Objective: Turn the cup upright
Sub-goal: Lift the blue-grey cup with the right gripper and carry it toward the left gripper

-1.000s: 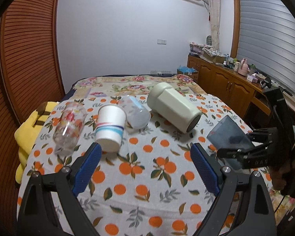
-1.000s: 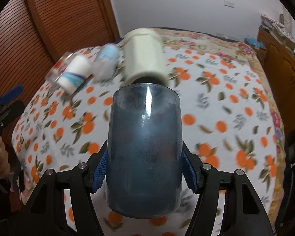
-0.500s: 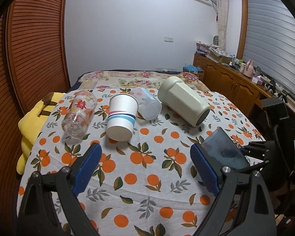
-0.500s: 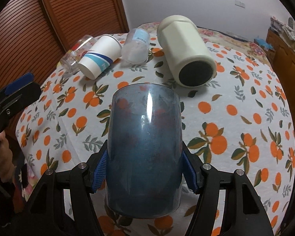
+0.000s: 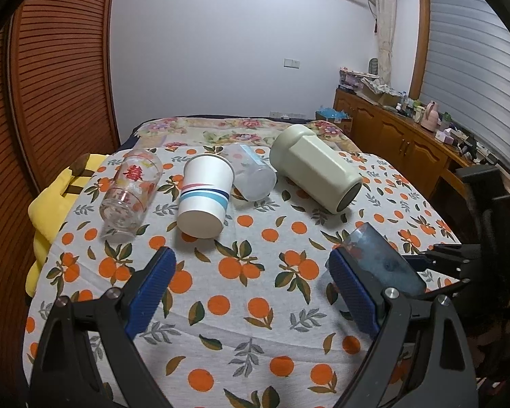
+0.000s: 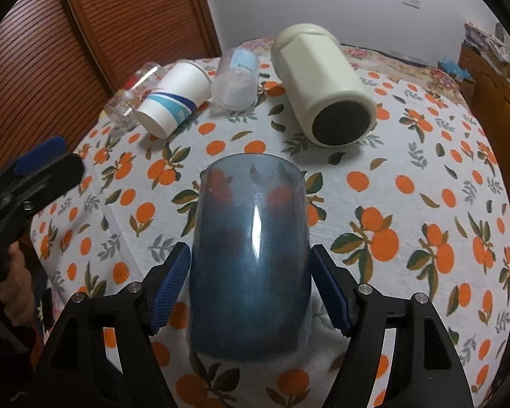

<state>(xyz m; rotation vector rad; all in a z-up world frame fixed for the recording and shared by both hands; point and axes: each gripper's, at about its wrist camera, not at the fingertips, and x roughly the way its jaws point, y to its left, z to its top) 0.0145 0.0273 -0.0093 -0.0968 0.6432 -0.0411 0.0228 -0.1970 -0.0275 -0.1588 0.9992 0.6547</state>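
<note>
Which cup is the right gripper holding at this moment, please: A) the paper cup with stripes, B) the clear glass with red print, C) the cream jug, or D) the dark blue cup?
D: the right gripper has its pads pressed on either side of the dark blue cup, while the other cups lie on the cloth farther off.

Translucent blue cup, tilted, above orange-print cloth.

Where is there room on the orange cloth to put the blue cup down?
The blue cup sits in the right gripper. Bare cloth lies in front of the paper cup and cream jar. The back row is crowded, with the glass and clear cup.
</note>
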